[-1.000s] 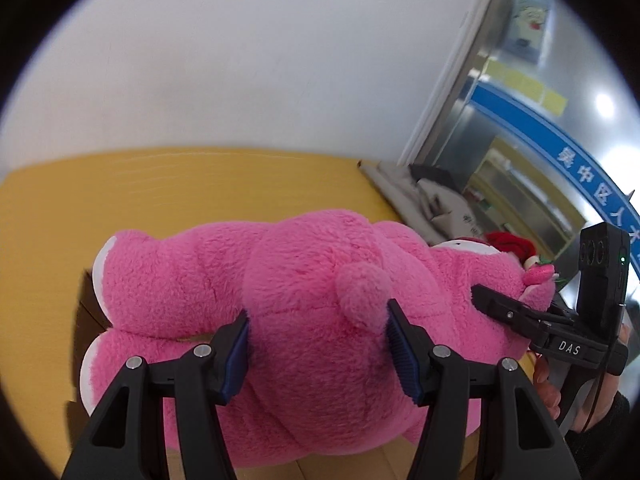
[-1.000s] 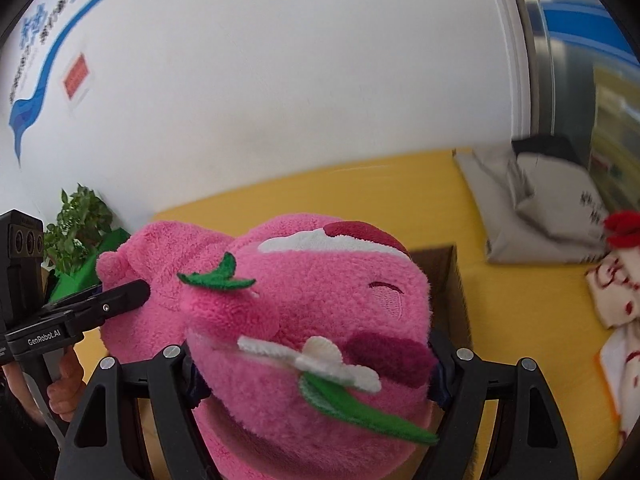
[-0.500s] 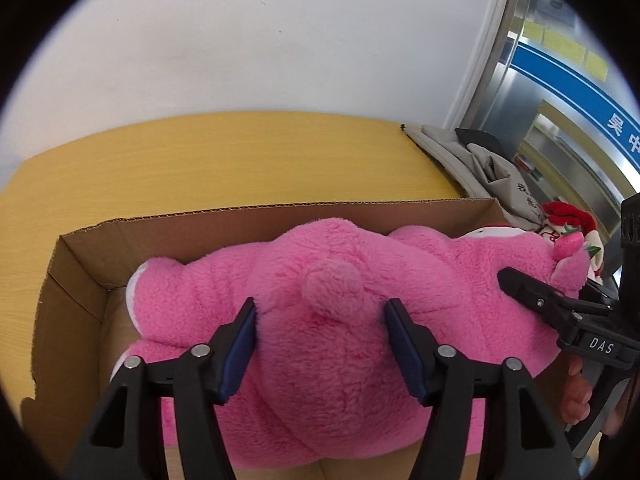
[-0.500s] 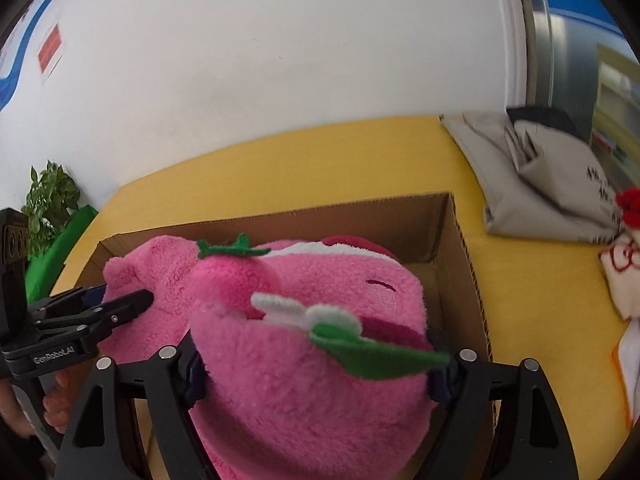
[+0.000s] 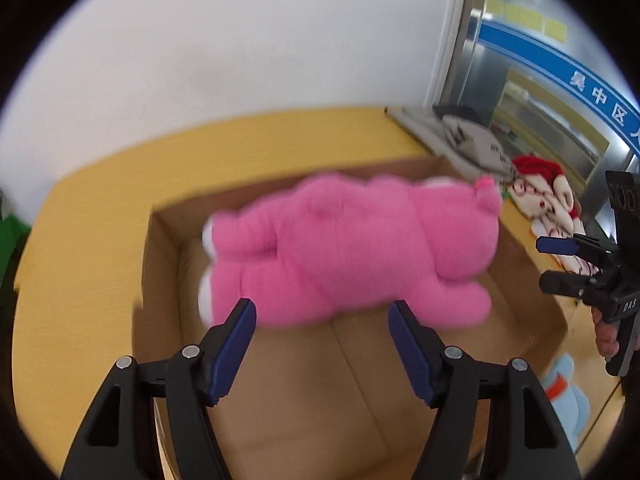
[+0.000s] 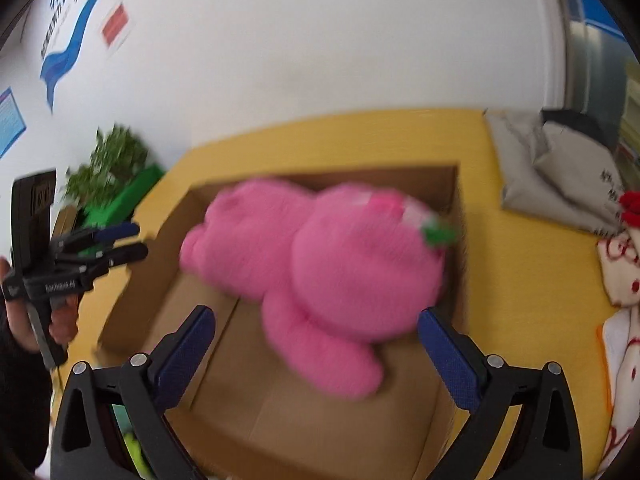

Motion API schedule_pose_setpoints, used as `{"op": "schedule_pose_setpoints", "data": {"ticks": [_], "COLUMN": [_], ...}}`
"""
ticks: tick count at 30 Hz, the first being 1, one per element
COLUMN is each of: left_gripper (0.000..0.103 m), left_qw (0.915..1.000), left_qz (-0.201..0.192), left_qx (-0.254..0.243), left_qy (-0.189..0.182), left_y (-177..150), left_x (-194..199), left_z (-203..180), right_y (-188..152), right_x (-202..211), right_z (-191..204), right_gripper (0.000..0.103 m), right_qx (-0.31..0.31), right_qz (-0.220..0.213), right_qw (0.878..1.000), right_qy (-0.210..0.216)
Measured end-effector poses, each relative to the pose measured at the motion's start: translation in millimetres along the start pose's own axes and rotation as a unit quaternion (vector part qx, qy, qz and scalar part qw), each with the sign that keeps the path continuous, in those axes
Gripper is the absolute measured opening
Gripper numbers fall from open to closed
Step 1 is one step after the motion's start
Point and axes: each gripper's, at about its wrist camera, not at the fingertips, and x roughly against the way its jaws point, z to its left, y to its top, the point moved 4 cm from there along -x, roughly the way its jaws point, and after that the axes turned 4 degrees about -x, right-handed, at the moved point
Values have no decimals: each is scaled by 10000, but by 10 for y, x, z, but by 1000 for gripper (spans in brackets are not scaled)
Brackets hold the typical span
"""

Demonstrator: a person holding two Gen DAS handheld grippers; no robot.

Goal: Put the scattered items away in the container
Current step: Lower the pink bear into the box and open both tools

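A big pink plush bear (image 5: 352, 248) lies blurred in the open cardboard box (image 5: 160, 280); it also shows in the right wrist view (image 6: 320, 264) inside the box (image 6: 456, 200). My left gripper (image 5: 322, 344) is open and empty, just above the box, on the near side of the bear. My right gripper (image 6: 316, 344) is open and empty, also on the near side of the bear. Each gripper shows in the other's view, the right one (image 5: 568, 264) and the left one (image 6: 120, 240).
The box stands on a yellow table (image 5: 100, 216). A grey folded bag (image 6: 552, 168) and a white and red plush (image 5: 548, 208) lie to the right of the box. A light blue toy (image 5: 564, 392) lies by the box's near right corner. Green plants (image 6: 112, 172) stand at the left.
Both grippers opened and let go of the pink bear, which dropped into the box. Both grippers pulled back and up from it.
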Motion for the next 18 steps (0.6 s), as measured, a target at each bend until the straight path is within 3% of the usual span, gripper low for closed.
{"op": "schedule_pose_setpoints", "data": {"ticks": [4,8,10,18], "left_gripper": [68,66,66,66], "left_qw": [9952,9840,9813,9845], "left_qz": [835,1655,1782,1636], "left_qx": [389,431,425,409], "left_qy": [-328,-508,-591,-480], "left_y": [-517,-943,-1084,-1260], "left_x": [-194,-409,-414,-221], "left_z": [-54,-170,-199,-228], "right_y": [-449,-805,-890,-1035], "right_x": [-236,-478,-453,-339], "right_z": [139,56,46,64], "right_gripper": [103,102,102,102], "right_qx": [20,-46,-52,-193], "right_qz": [928,1636,1653,1651], "right_qw": [9957,9847,9838,9832], "right_qy": [-22,-592,-698,-748]}}
